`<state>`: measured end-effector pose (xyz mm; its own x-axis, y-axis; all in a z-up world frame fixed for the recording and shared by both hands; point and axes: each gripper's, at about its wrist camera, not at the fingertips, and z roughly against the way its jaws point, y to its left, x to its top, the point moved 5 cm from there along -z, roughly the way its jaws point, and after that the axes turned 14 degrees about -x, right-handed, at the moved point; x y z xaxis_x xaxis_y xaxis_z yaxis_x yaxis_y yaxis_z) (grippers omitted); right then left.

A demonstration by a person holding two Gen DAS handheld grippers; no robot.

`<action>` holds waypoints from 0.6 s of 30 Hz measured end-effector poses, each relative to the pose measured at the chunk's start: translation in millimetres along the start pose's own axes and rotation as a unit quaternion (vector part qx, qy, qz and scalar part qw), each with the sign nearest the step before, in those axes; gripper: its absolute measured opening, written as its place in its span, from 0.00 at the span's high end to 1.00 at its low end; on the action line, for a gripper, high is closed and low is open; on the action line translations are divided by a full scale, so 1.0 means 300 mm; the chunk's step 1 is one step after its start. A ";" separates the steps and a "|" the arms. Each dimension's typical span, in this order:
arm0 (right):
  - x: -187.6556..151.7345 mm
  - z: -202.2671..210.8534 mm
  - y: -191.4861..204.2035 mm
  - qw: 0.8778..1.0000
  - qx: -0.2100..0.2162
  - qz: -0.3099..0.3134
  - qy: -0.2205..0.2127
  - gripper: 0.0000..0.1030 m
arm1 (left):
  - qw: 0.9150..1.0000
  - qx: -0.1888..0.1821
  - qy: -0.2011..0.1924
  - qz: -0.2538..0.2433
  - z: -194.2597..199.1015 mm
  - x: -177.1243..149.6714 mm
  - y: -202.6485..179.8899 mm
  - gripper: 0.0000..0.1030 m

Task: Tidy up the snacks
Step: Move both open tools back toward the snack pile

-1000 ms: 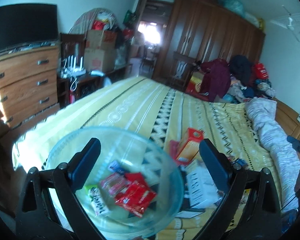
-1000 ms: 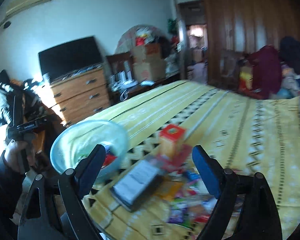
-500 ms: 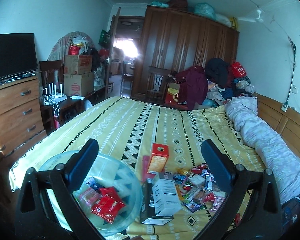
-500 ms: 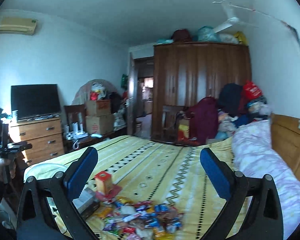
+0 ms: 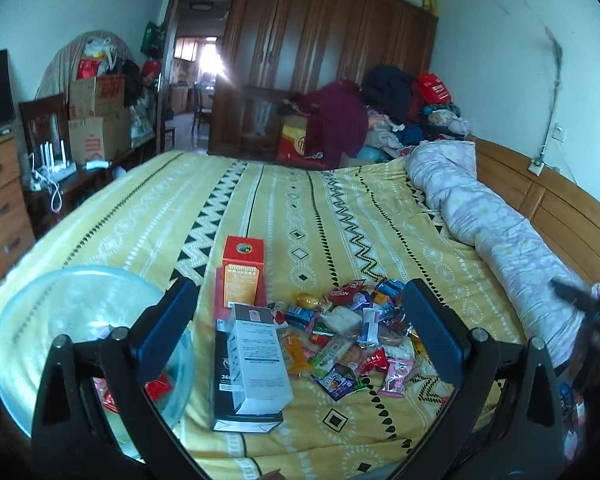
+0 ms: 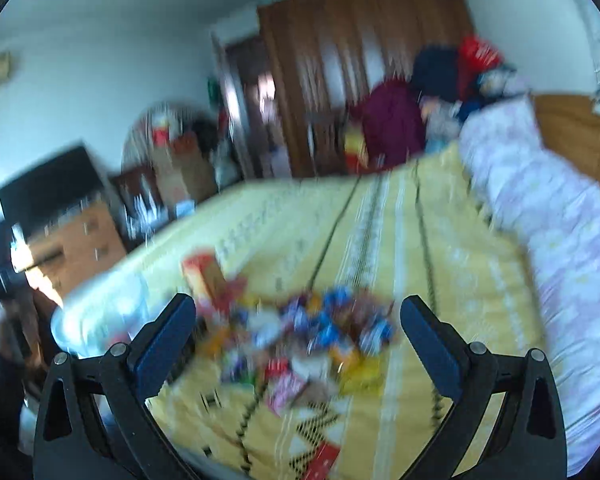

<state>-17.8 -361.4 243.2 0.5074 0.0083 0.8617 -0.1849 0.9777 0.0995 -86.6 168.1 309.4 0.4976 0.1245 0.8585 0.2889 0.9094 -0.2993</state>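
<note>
left gripper [image 5: 300, 316] jaws wide apart, empty | right gripper [image 6: 298, 330] jaws closing, nothing between | snack pile [image 5: 352, 340] on bedspread at 12 o'clock: light, crinkly, slippery; pinch a flat edge | bowl [image 5: 40, 308] at 9 o'clock

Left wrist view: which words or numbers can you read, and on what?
"360": on the black side of the flat box, rest of its print too small.
Orange carton: label too small.
Snack packets: unreadable.
Cardboard boxes: red print unreadable.
</note>
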 end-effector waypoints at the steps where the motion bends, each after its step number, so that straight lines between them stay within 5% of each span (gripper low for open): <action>1: -0.037 -0.076 0.036 1.000 0.016 0.004 0.021 0.10 | 1.000 0.004 0.002 0.006 -0.017 -0.003 0.019 0.00; 2: -0.064 -0.161 0.081 0.998 0.048 0.002 0.042 0.13 | 1.000 0.008 0.004 0.009 -0.028 -0.007 0.029 0.00; 4: -0.085 -0.299 0.156 0.992 0.106 -0.009 0.069 0.38 | 1.000 0.019 0.006 0.010 -0.042 -0.013 0.057 0.00; 6: -0.101 -0.458 0.244 0.985 0.138 -0.005 0.107 0.47 | 0.999 0.027 0.007 0.017 -0.049 -0.020 0.091 0.00; 12: -0.162 -0.964 0.608 0.960 0.177 0.074 0.205 0.47 | 0.998 0.049 0.006 0.049 -0.063 -0.030 0.220 0.00; 15: -0.211 -1.212 0.768 0.950 0.161 0.121 0.240 0.47 | 0.997 0.056 0.013 0.047 -0.080 -0.032 0.268 0.00; 18: -0.249 -1.336 0.869 0.942 0.158 0.156 0.253 0.47 | 0.997 0.056 0.018 0.055 -0.100 -0.039 0.322 0.00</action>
<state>233.4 -23.0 5.3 0.7083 0.4615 0.5341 -0.5921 0.8005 0.0935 -40.0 242.5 257.9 0.5505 0.2144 0.8068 0.1377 0.9299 -0.3410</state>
